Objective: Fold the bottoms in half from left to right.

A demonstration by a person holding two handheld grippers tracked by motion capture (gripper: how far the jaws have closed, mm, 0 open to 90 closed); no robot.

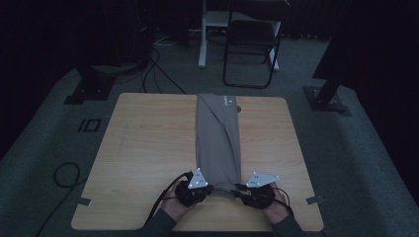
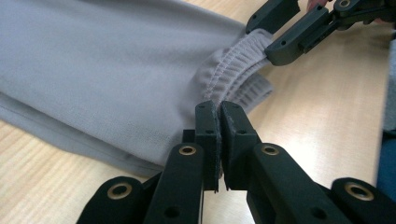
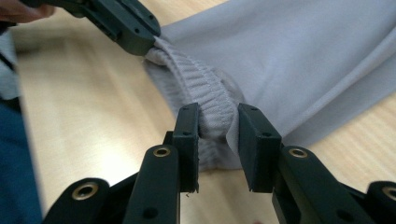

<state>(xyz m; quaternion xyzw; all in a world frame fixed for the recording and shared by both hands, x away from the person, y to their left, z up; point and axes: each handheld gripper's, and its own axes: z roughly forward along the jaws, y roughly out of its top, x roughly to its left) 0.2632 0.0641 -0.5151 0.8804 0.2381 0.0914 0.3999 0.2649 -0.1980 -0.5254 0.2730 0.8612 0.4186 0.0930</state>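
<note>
Dim room all around, with grey carpet point(image 1: 346, 148), loose cables and black metal folding chair point(image 1: 249, 39) beyond the far edge of light wooden square table point(image 1: 148, 148).

Lying lengthwise down the middle of this table, from far edge to near edge: grey folded trousers of soft knit fabric point(image 1: 217, 138), already laid leg over leg into one narrow strip. Ribbed elastic waistband point(image 3: 205, 93) at the near end, close to the person.

Left gripper point(image 1: 211, 188) at the near left corner of the waistband. Jaws almost completely together, pinching only a thin edge of the ribbed cloth.

Right gripper point(image 1: 238, 187) at the near right corner. Jaws closed on a thicker bunch of the waistband, so with a wider gap between the pads, yet pressing on the cloth from both sides.

Between the two grippers, waistband pulled fairly straight and apparently raised a little from the wood.

Judging progress: lengthwise fold done, hold on both corners secured. Probably left to do: lifting the near end, carrying it toward the far end and laying it down for a shorter fold. No cross fold made yet.
</note>
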